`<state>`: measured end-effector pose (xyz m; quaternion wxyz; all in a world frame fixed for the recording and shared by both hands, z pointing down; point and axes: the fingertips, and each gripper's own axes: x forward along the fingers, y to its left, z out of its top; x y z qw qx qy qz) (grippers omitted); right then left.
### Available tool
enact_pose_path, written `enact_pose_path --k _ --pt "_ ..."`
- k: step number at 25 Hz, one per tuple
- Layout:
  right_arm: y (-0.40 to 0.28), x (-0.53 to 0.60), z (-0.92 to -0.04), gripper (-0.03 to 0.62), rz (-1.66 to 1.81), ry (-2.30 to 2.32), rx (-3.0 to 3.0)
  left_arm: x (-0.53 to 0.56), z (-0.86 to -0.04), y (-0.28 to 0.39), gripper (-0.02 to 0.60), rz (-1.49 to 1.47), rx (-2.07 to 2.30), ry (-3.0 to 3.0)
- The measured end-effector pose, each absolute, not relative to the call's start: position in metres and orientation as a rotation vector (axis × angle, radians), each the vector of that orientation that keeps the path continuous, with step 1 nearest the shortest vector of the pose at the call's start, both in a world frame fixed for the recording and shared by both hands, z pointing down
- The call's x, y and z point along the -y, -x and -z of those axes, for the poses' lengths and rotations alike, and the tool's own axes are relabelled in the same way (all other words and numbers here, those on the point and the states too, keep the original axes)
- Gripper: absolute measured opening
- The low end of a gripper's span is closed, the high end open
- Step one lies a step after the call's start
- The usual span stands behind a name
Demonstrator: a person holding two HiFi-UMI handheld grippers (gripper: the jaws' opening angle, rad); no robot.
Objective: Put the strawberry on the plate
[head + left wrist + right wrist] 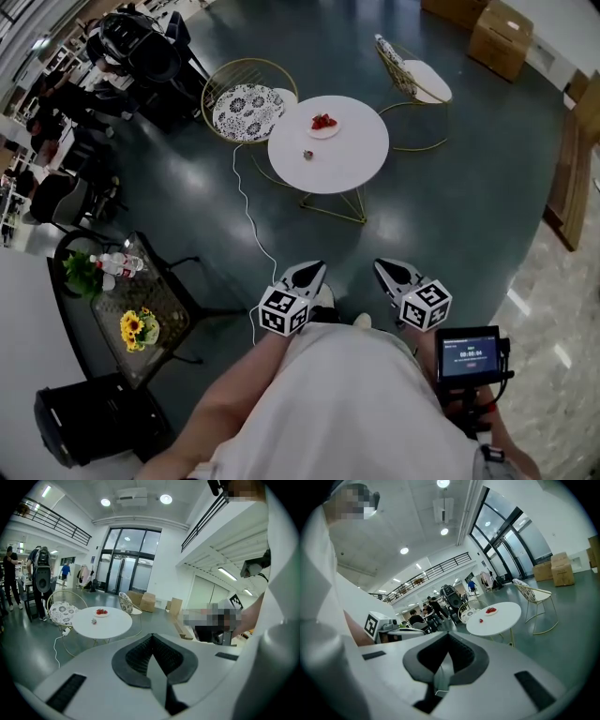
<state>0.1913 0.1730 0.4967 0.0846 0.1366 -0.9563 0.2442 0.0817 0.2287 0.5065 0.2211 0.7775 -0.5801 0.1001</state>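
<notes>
The left tool [315,268] and right tool [383,267] are hovering clenched and empty; on the far round white worktop [356,161] a small red strawberry [307,154] is lying near the white plate [324,135].

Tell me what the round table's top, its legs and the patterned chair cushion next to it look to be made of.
Round table top: smooth and white with a soft sheen, possibly painted wood or laminate; the look leaves that open.
Table legs: thin gold-coloured rods, likely metal wire.
Chair cushion: round pad with a black-and-white pattern, likely fabric.
</notes>
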Motion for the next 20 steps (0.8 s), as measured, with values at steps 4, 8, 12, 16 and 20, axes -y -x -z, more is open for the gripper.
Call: enact_pose_path --k 4,8,12,16,20 --pt "-0.183 -0.141 -0.504 0.006 -0.743 -0.411 2.838 -0.197 -0.512 -0.079 0.007 -0.3 1.587 -2.167" --pt "-0.169 -0.113 -0.514 0.006 -0.742 -0.416 2.824 -0.167 -0.524 -0.062 0.007 -0.291 1.582 -2.161" --pt "-0.152 -0.093 -0.511 0.006 -0.733 -0.432 2.816 -0.148 -0.526 -0.043 0.006 -0.271 1.569 -2.153" --pt "-0.133 -0.067 -0.508 0.006 -0.727 -0.458 2.814 -0.124 -0.528 -0.022 0.007 -0.264 1.555 -2.159" --pt "-0.116 -0.05 -0.506 0.006 -0.726 -0.473 2.81 -0.104 -0.529 -0.004 0.006 -0.258 1.543 -2.164"
